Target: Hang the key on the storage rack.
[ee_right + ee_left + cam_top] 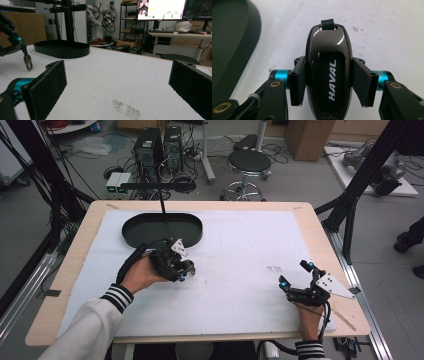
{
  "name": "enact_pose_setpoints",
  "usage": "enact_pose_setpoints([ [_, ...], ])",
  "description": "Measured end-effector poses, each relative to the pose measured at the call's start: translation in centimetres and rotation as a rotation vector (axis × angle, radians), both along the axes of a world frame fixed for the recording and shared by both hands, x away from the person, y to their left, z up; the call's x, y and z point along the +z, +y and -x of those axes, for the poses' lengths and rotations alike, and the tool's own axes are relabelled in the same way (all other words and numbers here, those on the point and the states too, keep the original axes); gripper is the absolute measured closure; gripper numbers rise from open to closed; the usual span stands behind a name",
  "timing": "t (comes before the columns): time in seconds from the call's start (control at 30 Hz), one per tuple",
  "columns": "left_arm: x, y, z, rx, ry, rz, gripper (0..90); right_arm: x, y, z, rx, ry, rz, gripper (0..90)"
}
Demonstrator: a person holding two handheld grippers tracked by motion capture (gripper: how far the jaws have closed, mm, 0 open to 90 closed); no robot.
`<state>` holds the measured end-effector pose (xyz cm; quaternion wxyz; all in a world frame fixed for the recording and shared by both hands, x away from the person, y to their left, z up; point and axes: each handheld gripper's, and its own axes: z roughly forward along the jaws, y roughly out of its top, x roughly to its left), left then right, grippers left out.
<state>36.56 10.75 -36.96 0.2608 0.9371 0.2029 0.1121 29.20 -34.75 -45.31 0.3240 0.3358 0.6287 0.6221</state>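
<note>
- Between our left gripper's (327, 82) fingers (297, 83) sits a glossy Haval car key fob (328, 72), pinched on both flanks and lifted off the white surface (240, 255).
- Just beyond it lies the black oval tray (162, 229).
- Our right gripper's (117, 82) fingers gape wide, holding nothing, near the surface's right edge.

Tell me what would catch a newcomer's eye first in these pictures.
First, the glossy dark car key fob lettered HAVAL, clamped between the pads of the left hand-held gripper, close to the black oval tray at the far left of the white mat. Next, the right hand-held gripper at the mat's near right, jaws wide open with nothing between them.
</note>
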Motion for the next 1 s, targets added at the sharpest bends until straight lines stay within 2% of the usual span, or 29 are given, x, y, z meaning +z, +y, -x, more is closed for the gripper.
enact_pose_setpoints([
  [0.13, 0.7, 1.2, -0.2, 0.047, -0.038, 0.028, 48.8, 0.0, 0.0, 0.0, -0.001, 0.002, -0.002, 0.4],
  [0.17, 0.8, 1.6, -0.3, 0.064, -0.044, 0.047, 48.8, 0.0, 0.0, 0.0, -0.001, 0.003, 0.001, 0.4],
  [0.27, 1.3, 2.6, -0.6, 0.102, -0.048, 0.088, 48.7, 0.0, 0.0, 0.0, -0.001, 0.002, 0.002, 0.4],
  [0.3, 1.5, 2.9, -0.6, 0.113, -0.061, 0.097, 48.7, 0.0, 0.0, 0.0, 0.000, 0.000, -0.001, 0.4],
  [0.43, 2.1, 4.3, -0.9, 0.152, -0.059, 0.139, 48.7, 0.0, 0.0, 0.0, 0.000, 0.000, 0.002, 0.5],
  [0.47, 2.4, 5.0, -1.0, 0.172, -0.077, 0.145, 48.7, 0.0, 0.0, 0.0, 0.000, -0.001, 0.001, 0.4],
  [0.5, 2.5, 5.2, -1.1, 0.185, -0.075, 0.158, 48.7, 0.0, 0.0, 0.0, 0.000, 0.000, -0.001, 0.4],
  [0.57, 2.7, 5.5, -1.1, 0.193, -0.086, 0.158, 48.7, 0.0, 0.0, 0.0, -0.002, 0.002, -0.001, 0.4],
  [0.63, 3.2, 6.3, -1.4, 0.215, -0.096, 0.175, 48.7, 0.0, 0.0, 0.0, 0.000, 0.000, 0.000, 0.4],
  [0.7, 3.5, 7.0, -1.6, 0.250, -0.106, 0.209, 48.7, 0.0, 0.0, 0.0, 0.000, 0.000, -0.002, 0.4],
  [0.97, 5.3, 9.7, -2.7, 0.358, -0.159, 0.255, 48.7, 0.0, 0.0, 0.0, 0.000, 0.002, -0.001, 0.4],
  [1.0, 5.5, 10.0, -2.9, 0.367, -0.155, 0.264, 48.7, 0.0, 0.0, 0.0, 0.000, 0.003, -0.002, 0.4],
])
